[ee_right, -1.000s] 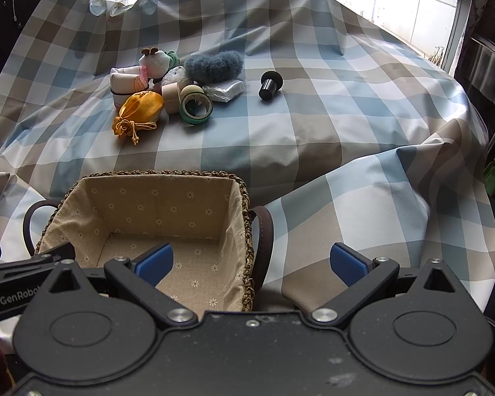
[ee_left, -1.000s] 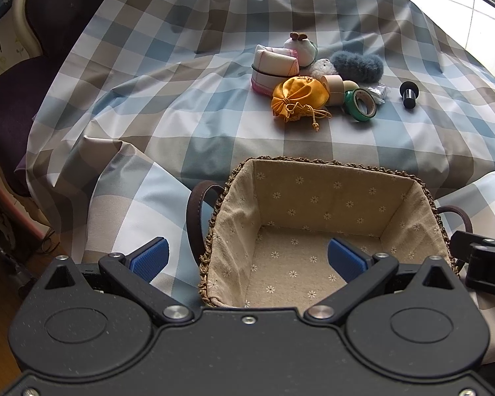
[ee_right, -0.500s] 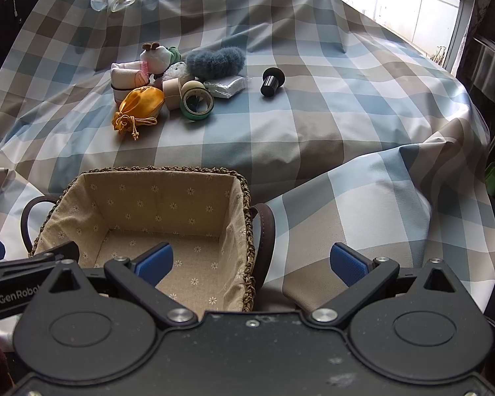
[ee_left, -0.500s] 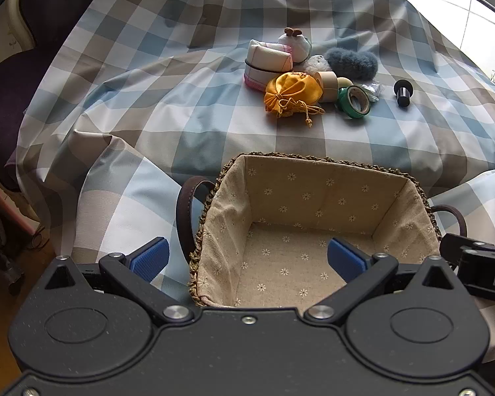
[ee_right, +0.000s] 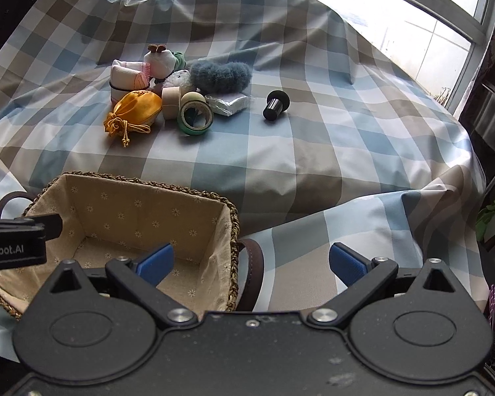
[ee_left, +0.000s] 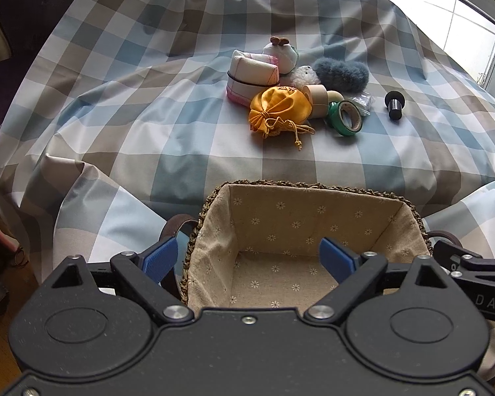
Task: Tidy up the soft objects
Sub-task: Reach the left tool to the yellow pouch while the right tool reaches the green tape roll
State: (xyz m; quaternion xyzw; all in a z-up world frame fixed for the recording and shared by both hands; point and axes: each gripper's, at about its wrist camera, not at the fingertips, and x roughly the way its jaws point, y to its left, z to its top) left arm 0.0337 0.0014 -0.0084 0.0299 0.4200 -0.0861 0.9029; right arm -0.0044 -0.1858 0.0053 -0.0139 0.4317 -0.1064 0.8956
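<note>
On a table draped in a blue-and-tan checked cloth (ee_left: 188,151), the soft things sit well beyond the basket in one heap — a yellow drawstring pouch (ee_left: 280,107), a folded pink-and-white cloth bundle (ee_left: 252,77), a small plush toy (ee_left: 280,53) and a grey fuzzy piece (ee_left: 341,74), mixed with tape rolls (ee_left: 345,118) and, a little apart, a black knob (ee_left: 393,104). The lined wicker basket (ee_left: 211,217) stands near both grippers, holding nothing visible. The left gripper (ee_left: 249,259) has its jaws closing over the basket's left rim without pressing anything, and the right gripper (ee_right: 250,264) hangs spread wide by the basket's right handle — grasping nothing.
</note>
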